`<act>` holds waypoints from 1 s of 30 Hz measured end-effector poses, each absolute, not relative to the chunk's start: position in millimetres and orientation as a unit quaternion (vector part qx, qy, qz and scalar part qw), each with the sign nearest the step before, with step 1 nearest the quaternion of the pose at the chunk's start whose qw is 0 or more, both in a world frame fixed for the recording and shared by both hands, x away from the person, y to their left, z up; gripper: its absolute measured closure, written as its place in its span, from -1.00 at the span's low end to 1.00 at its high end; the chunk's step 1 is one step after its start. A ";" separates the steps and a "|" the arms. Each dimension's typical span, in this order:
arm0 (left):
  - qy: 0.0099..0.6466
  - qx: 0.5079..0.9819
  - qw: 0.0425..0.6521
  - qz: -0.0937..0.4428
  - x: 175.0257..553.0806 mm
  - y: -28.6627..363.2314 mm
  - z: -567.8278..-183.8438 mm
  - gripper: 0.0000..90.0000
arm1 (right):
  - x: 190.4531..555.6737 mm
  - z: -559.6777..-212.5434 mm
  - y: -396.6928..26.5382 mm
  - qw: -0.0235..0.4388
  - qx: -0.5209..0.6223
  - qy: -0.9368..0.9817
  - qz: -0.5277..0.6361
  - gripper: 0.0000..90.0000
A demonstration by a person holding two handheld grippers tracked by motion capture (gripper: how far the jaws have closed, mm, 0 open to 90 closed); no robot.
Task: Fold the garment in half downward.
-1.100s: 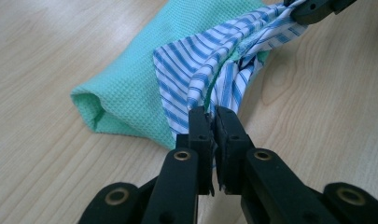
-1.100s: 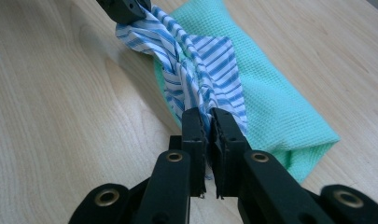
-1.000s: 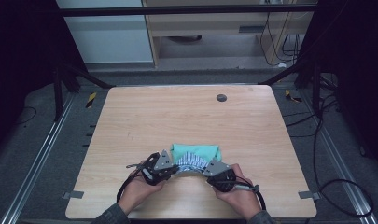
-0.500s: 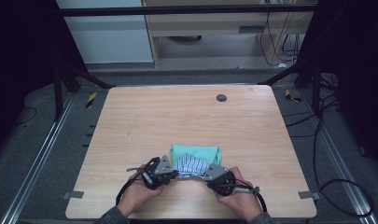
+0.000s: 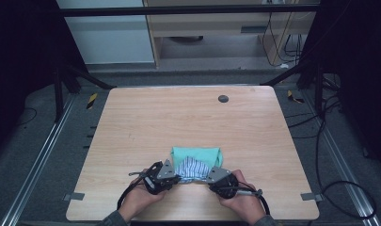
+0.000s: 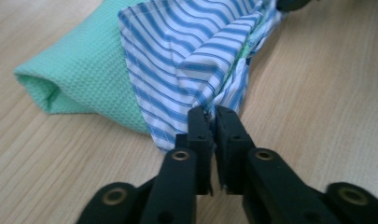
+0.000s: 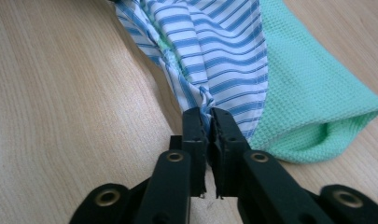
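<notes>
A blue-and-white striped cloth (image 5: 192,168) lies folded over a mint-green waffle cloth (image 5: 197,153) near the table's front edge. My left gripper (image 5: 178,178) pinches the striped cloth's left near corner. My right gripper (image 5: 207,178) pinches its right near corner. In the left gripper view the jaws (image 6: 213,112) hold a bunched fold of striped cloth (image 6: 196,51), with the green cloth (image 6: 79,70) behind it. In the right gripper view the jaws (image 7: 209,112) grip the striped cloth (image 7: 219,51) beside the green cloth (image 7: 312,98). Both pairs of jaws have just been opening slightly, with fabric still between them.
The wooden table (image 5: 178,122) carries a small dark round disc (image 5: 223,99) at its far right. A black frame and cables surround the table. Two hands hold the grippers at the front edge.
Both grippers have drawn the striped cloth slightly toward the near edge. A broader striped flap now lies over the green cloth.
</notes>
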State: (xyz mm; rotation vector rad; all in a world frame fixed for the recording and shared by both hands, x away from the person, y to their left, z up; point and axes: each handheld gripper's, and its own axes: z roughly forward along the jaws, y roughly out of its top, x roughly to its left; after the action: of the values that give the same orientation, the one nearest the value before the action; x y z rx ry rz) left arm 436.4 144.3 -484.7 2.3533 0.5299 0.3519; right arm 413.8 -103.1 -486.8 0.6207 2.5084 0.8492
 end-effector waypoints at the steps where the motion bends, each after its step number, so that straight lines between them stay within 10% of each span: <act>1: 0.214 0.901 0.353 0.134 435.8 145.9 -484.8 0.53 | 413.2 -486.6 -104.2 0.212 0.224 0.900 0.308 0.52; 4: 0.243 0.884 0.378 0.129 431.9 156.1 -483.7 0.01 | 407.7 -485.1 -112.7 0.210 0.254 0.887 0.323 0.00; 10: 0.277 0.866 0.396 0.126 433.7 175.5 -482.1 -0.42 | 404.0 -488.9 -130.2 0.217 0.296 0.873 0.322 -0.50; 30: 0.421 0.810 0.360 0.192 482.4 247.9 -501.3 -0.80 | 458.8 -510.8 -184.1 0.231 0.493 0.773 0.326 -0.88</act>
State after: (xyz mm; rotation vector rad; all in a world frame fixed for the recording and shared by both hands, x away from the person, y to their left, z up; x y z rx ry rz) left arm 482.4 247.9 -501.3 2.0878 1.0854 0.4946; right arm 458.8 -184.1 -510.8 1.3561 2.1250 0.8976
